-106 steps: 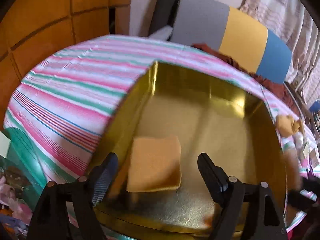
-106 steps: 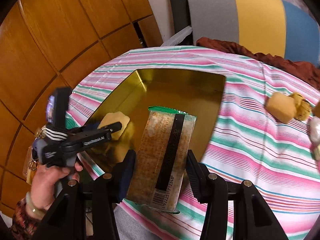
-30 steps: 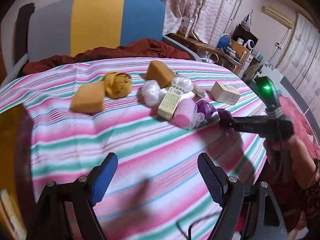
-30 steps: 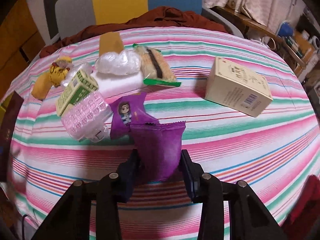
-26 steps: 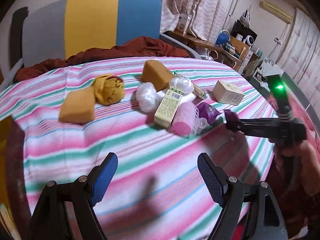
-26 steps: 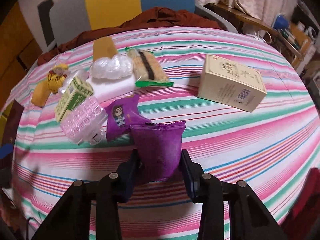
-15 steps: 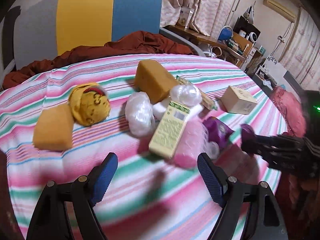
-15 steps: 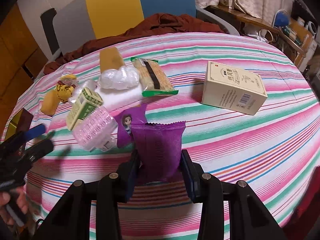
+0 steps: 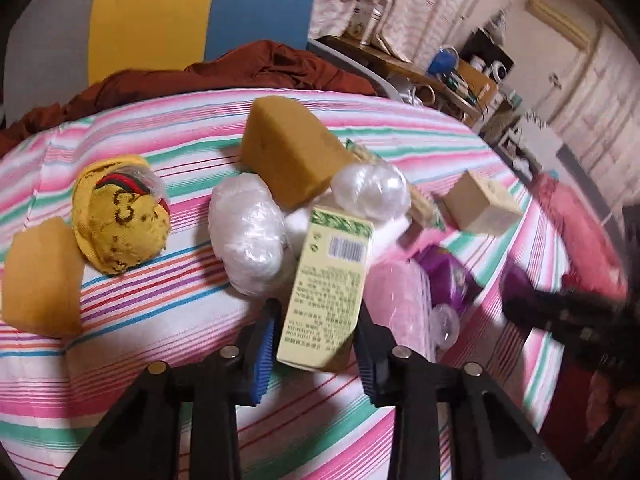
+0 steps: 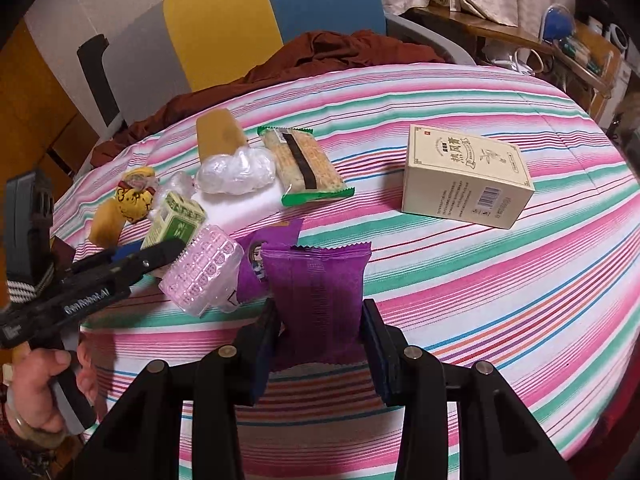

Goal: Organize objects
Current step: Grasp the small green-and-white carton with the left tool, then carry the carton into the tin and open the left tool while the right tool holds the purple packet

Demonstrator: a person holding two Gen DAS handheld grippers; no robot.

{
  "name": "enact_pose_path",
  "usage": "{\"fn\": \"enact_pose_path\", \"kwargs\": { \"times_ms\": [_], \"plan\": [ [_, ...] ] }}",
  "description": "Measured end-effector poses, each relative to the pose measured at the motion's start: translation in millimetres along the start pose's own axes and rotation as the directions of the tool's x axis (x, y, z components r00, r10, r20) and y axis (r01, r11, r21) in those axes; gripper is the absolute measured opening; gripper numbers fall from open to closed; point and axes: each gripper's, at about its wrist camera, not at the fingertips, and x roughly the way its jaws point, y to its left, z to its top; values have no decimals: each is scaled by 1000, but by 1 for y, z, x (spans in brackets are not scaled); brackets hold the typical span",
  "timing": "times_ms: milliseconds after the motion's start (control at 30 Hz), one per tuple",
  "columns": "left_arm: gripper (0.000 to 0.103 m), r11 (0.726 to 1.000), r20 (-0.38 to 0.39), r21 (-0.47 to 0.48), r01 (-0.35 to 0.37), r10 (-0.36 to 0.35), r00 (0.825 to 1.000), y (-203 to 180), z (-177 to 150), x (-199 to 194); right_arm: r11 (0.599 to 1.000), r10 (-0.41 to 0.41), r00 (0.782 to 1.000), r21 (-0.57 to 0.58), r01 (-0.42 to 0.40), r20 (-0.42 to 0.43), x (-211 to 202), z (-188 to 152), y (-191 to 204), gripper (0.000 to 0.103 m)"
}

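Observation:
My left gripper (image 9: 316, 344) is shut on a pale green carton (image 9: 326, 292) in the pile on the striped cloth; it also shows in the right wrist view (image 10: 150, 254), closed around the carton (image 10: 176, 220). My right gripper (image 10: 320, 340) is shut on a purple snack packet (image 10: 316, 292) and holds it above the cloth. Beside the carton lie a pink bumpy plastic case (image 10: 202, 276), a second purple packet (image 10: 256, 264), white plastic-wrapped bundles (image 9: 248, 236), an orange sponge wedge (image 9: 288, 152), a yellow pouch (image 9: 120, 224) and another orange sponge (image 9: 40, 276).
A cream box (image 10: 464, 176) lies to the right on the striped cloth (image 10: 500, 280). A cracker packet (image 10: 304, 164) lies behind the pile. A red-brown cloth (image 10: 320, 56) and a grey, yellow and blue panel (image 10: 224, 20) stand at the far edge. Furniture fills the right background.
My left gripper has moved forward into the pile and closed on the green carton. My right gripper has kept the purple packet and lifted back a little.

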Motion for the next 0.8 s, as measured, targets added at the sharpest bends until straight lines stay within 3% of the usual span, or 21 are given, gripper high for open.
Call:
{"fn": "enact_pose_path", "kwargs": {
  "times_ms": [400,667,800],
  "plan": [
    [31,999,59,7,-34,33,998,6,-47,-33,1000,-8,1000,17,7,17,-1,3,-4,41],
    [30,997,95,-72,-23,29,995,18,-75,-65,1000,1,999,8,-1,40,-3,2,-3,41],
    [30,997,137,-62,-37,45,990,19,-88,-89,1000,4,999,-6,-3,48,-2,1,1,41]
  ]
}}
